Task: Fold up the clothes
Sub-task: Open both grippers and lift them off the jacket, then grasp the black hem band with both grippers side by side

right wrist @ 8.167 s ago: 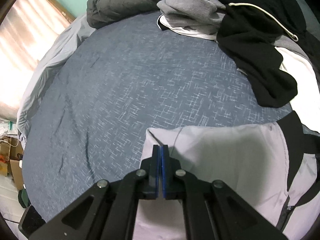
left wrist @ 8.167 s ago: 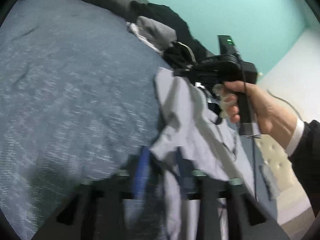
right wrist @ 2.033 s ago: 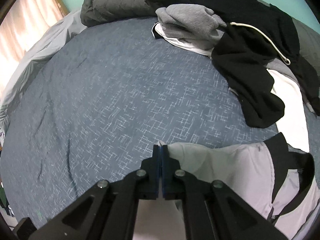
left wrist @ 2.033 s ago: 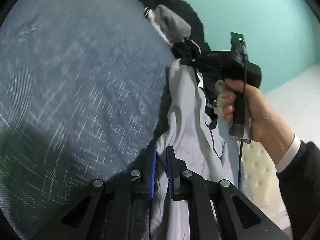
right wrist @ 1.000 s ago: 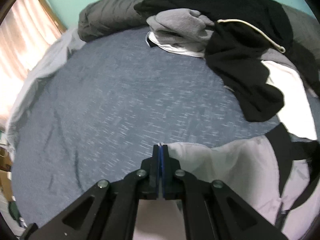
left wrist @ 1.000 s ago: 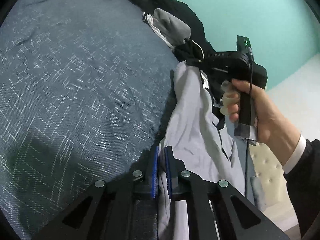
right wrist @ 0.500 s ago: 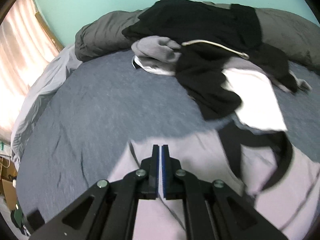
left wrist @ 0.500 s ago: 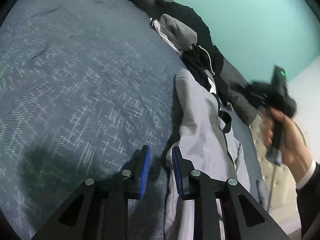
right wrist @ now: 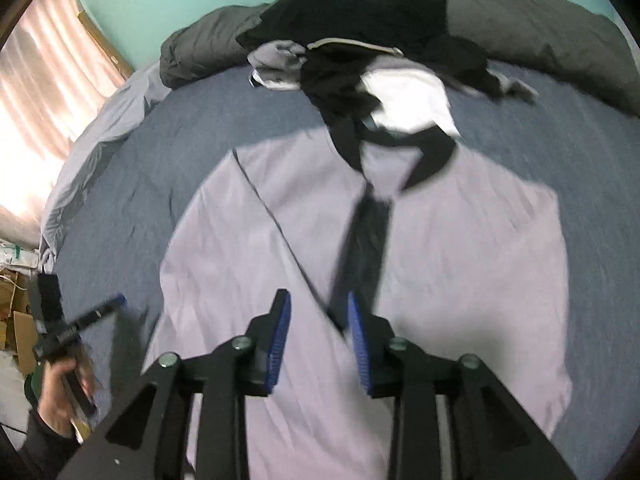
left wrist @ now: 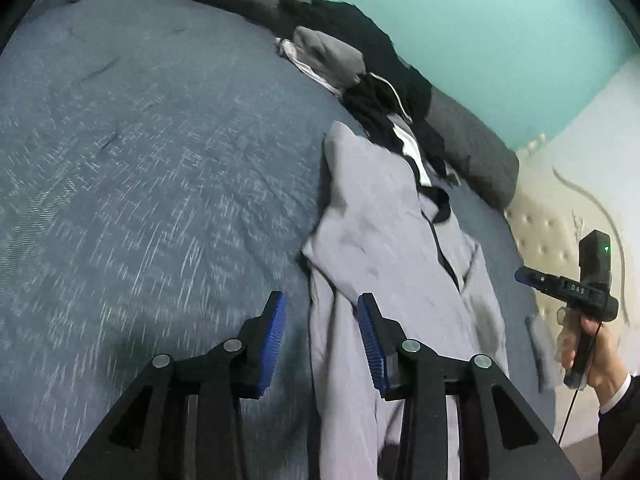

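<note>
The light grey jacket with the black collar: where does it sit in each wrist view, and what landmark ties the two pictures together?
Left wrist: the light grey jacket runs from centre to bottom, right of middle, seen edge-on, on the blue bedspread.
Right wrist: the jacket fills the centre, spread flat, collar at the far end.
Shared landmark: the black hoodie with the white drawstring, just beyond the collar.

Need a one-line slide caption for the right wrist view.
Right gripper, jaws open, above a light grey shirt lying flat on the blue bedspread.
</note>
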`<state>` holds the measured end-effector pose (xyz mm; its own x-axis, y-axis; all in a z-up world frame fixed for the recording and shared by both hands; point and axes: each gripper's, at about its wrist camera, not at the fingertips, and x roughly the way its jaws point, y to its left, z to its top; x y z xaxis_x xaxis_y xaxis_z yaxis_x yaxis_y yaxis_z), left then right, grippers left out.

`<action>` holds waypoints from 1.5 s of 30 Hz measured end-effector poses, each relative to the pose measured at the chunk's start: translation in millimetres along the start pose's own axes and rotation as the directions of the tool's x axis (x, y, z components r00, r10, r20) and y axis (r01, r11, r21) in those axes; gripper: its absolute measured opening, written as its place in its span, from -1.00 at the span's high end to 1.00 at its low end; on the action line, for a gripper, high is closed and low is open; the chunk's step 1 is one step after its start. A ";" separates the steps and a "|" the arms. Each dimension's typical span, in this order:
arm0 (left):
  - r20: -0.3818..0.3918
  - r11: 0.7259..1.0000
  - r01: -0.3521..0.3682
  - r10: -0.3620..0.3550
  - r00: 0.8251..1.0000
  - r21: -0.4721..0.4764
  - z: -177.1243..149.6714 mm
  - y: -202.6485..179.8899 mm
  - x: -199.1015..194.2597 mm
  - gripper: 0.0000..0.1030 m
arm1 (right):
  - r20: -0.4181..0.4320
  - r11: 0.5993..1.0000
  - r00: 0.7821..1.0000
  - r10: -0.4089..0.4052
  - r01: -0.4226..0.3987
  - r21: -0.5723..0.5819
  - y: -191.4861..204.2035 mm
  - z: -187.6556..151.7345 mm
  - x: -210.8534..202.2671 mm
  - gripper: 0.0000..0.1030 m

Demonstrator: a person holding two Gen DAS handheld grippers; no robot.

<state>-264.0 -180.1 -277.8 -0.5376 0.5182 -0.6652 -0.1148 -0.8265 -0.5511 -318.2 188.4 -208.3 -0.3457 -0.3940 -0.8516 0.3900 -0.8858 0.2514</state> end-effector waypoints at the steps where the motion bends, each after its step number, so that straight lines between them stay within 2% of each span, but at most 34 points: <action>1: -0.012 1.000 -0.006 0.007 1.000 0.016 -3.7 -4.7 -6.0 0.16 | -0.002 1.000 1.000 -0.001 0.001 0.002 -3.0 -9.1 -5.4 0.00; 3: -0.043 0.999 -0.012 0.014 0.999 0.043 -10.3 -14.4 -14.5 0.13 | -0.008 1.000 1.000 0.006 -0.006 0.001 -9.1 -31.7 -18.8 -0.15; 5: -0.070 0.998 -0.016 0.021 0.997 0.068 -17.8 -23.3 -22.2 0.13 | -0.028 1.000 1.000 0.000 0.000 -0.008 -14.5 -52.9 -29.9 -0.16; 7: -0.095 0.996 -0.020 0.029 0.995 0.092 -25.7 -31.7 -29.5 0.13 | -0.041 1.000 0.999 -0.018 0.017 -0.011 -20.6 -74.5 -42.4 -0.29; 12: -0.154 0.990 -0.021 0.043 0.987 0.139 -50.2 -49.3 -49.1 0.13 | -0.057 0.998 0.997 -0.050 0.051 0.020 -38.6 -129.5 -74.0 -0.45; 17: -0.214 0.984 -0.029 0.067 0.975 0.176 -79.1 -62.6 -63.6 0.13 | -0.117 0.997 0.991 -0.065 0.069 0.022 -49.3 -181.4 -91.8 -0.45; 21: -0.251 0.975 -0.038 0.095 0.963 0.220 -100.1 -72.8 -71.4 0.13 | -0.133 0.996 0.988 -0.079 0.084 0.033 -57.2 -214.1 -104.6 -0.45; 28: -0.323 0.977 -0.049 0.116 0.939 0.209 -131.2 -69.3 -77.9 0.13 | -0.175 0.990 0.979 -0.102 0.118 0.082 -74.4 -260.5 -119.2 -0.45; 36: -0.343 0.978 -0.050 0.119 0.932 0.204 -158.1 -68.2 -80.9 0.13 | -0.225 0.986 0.970 -0.096 0.123 0.110 -85.1 -298.2 -119.5 -0.45; 45: -0.373 0.982 -0.056 0.121 0.920 0.179 -173.6 -56.8 -76.6 0.13 | -0.243 0.984 0.969 -0.052 0.091 0.153 -90.7 -322.6 -111.9 -0.45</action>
<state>-71.2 -134.7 -283.0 -0.1972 0.4588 -0.8664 -0.2322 -0.8805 -0.4134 -39.6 391.9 -284.2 -0.1473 -0.2763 -0.9497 0.2223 -0.9449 0.2404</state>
